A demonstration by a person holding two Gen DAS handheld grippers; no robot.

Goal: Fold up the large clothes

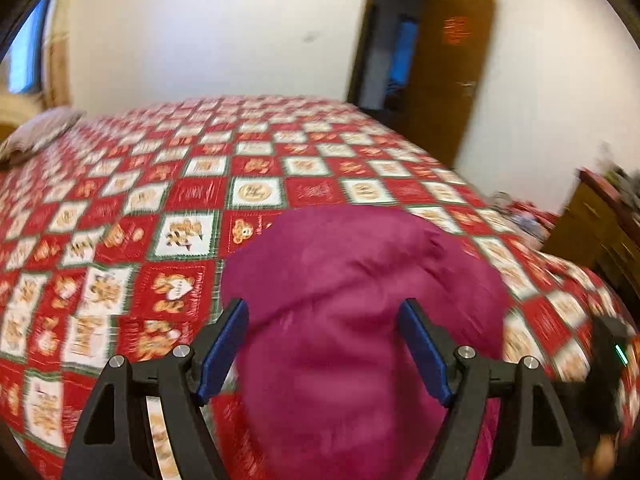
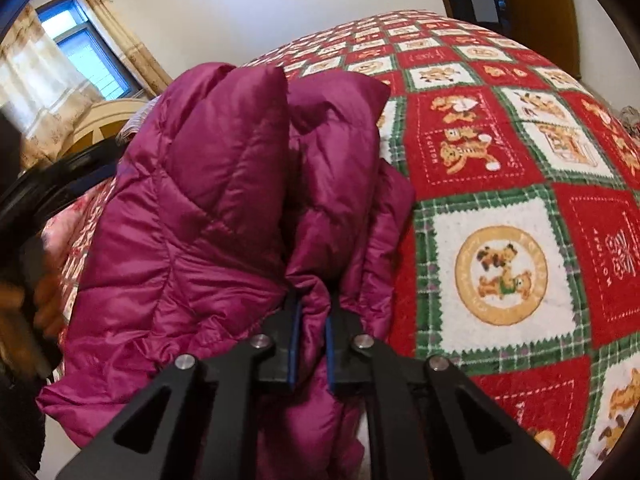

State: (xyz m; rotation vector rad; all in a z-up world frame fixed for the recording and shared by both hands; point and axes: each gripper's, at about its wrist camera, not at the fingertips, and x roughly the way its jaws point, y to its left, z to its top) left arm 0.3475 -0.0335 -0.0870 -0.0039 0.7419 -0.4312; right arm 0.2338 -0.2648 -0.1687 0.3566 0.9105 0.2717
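A magenta quilted puffer jacket (image 2: 224,208) hangs bunched over the near edge of a bed with a red, white and green bear-patterned quilt (image 2: 500,184). My right gripper (image 2: 311,320) is shut on a fold of the jacket, and padded cloth rises in front of it. In the left wrist view the jacket (image 1: 360,288) is a blurred magenta mound on the quilt (image 1: 160,200). My left gripper (image 1: 326,320) is open, its blue pads (image 1: 222,348) on either side of the jacket's near part. I cannot tell whether they touch it.
A pillow (image 1: 36,136) lies at the bed's far left. An open brown door (image 1: 444,76) stands beyond the far right corner, and a wooden cabinet (image 1: 600,232) stands at the right. A curtained window (image 2: 72,64) and a round wooden headboard (image 2: 108,120) are at the left.
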